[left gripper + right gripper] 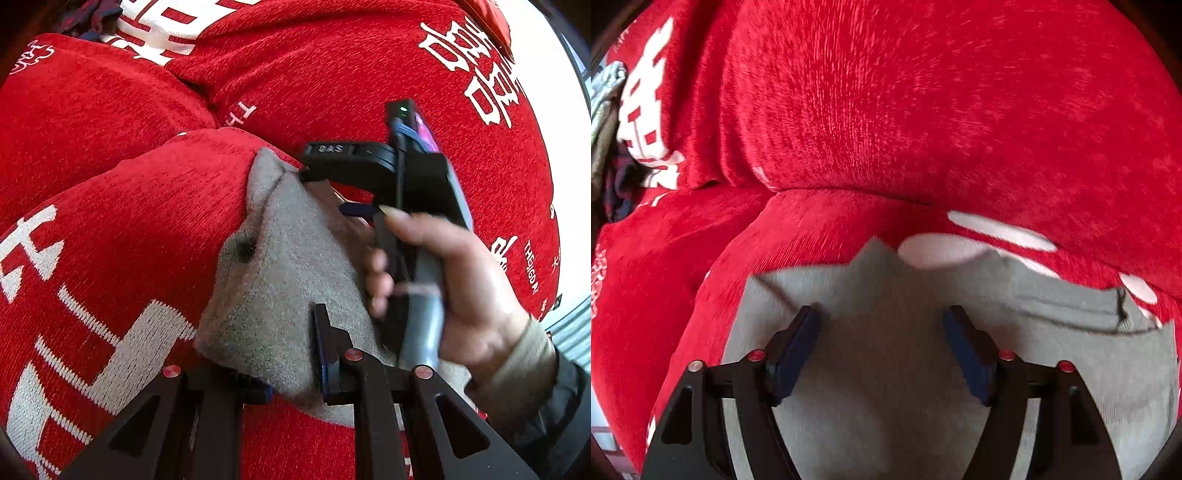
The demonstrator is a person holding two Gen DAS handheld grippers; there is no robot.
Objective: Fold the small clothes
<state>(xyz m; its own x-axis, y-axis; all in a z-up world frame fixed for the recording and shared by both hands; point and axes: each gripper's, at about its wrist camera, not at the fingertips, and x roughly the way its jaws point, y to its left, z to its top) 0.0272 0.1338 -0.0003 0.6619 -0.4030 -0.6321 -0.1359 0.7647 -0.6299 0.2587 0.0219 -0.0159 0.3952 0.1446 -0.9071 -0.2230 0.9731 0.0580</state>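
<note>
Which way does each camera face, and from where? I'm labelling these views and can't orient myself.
Left wrist: on the left gripper, angled down at the grey garment it is shut on; a hand holding the right gripper shows.
Right wrist: on the right gripper, pointing steeply down at the grey garment; its open fingers show.
Shared: grey garment, red blanket.

Bright daylight glares white at the left-wrist view's right edge; the right-wrist view is motion-blurred throughout. Fisheye bending and dark corners mark both.
</note>
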